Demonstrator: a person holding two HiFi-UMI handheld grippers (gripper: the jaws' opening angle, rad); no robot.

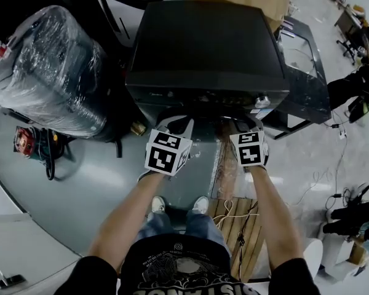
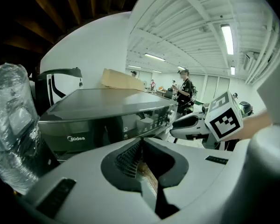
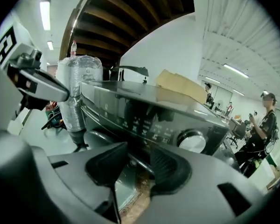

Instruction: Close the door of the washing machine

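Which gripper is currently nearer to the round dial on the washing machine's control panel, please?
Right. The right gripper hangs just below the dial; the left gripper is off to its left, below the panel's middle.

Grey shiny floor (image 1: 98, 183): washing machine (image 1: 206, 48) stands top centre, plastic-wrapped bundle (image 1: 49, 72) just L of it, wood slats (image 1: 237, 226) lower R beside person's shoes (image 1: 201, 204); red-and-black gear (image 1: 26, 141) by bundle's base, far L.
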